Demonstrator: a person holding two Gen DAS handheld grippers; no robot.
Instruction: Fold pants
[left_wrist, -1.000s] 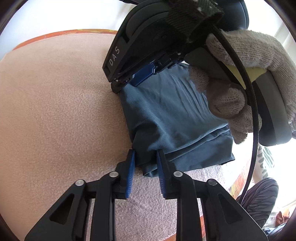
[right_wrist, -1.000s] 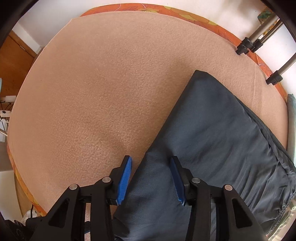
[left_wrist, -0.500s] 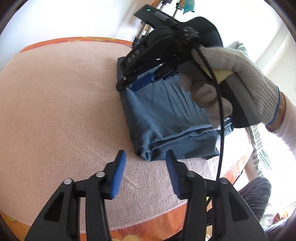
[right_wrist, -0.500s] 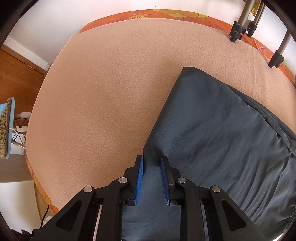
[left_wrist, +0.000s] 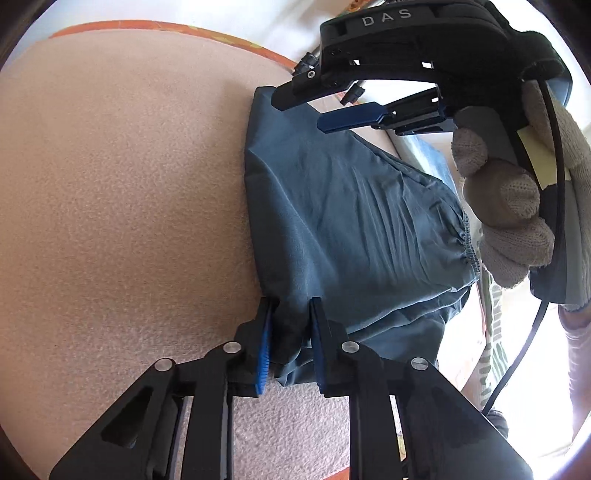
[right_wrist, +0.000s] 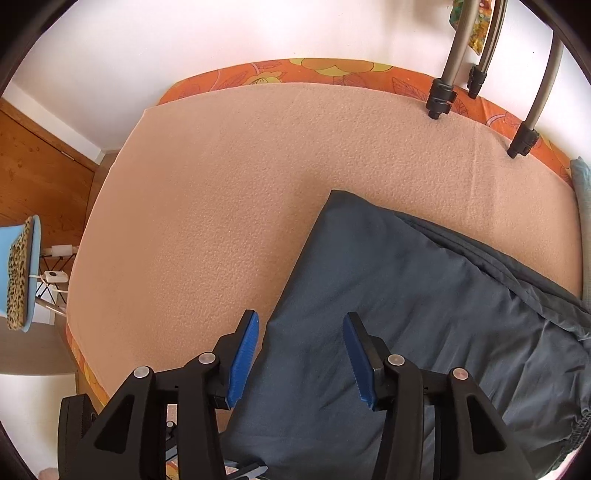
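Note:
The dark blue pants (left_wrist: 351, 206) lie folded into a thick rectangle on a peach fleece blanket (left_wrist: 122, 192). My left gripper (left_wrist: 290, 336) is shut on the near corner of the folded pants, with cloth bunched between its blue pads. In the left wrist view my right gripper (left_wrist: 332, 110) hovers open above the far end of the pants, held by a gloved hand (left_wrist: 517, 206). In the right wrist view the right gripper (right_wrist: 301, 354) is open over the pants (right_wrist: 406, 306), holding nothing. The elastic waistband (left_wrist: 469, 240) shows at the right.
The blanket (right_wrist: 258, 177) covers an orange flowered bed (right_wrist: 332, 72). Tripod legs (right_wrist: 443, 92) stand on the bed's far right edge. A small blue stool with a leopard-print item (right_wrist: 18, 273) stands on the floor at left, by a wooden door (right_wrist: 33, 166).
The left gripper, open and short of the pants half a second ago, has closed on their near corner. The right gripper has opened and risen off the cloth.

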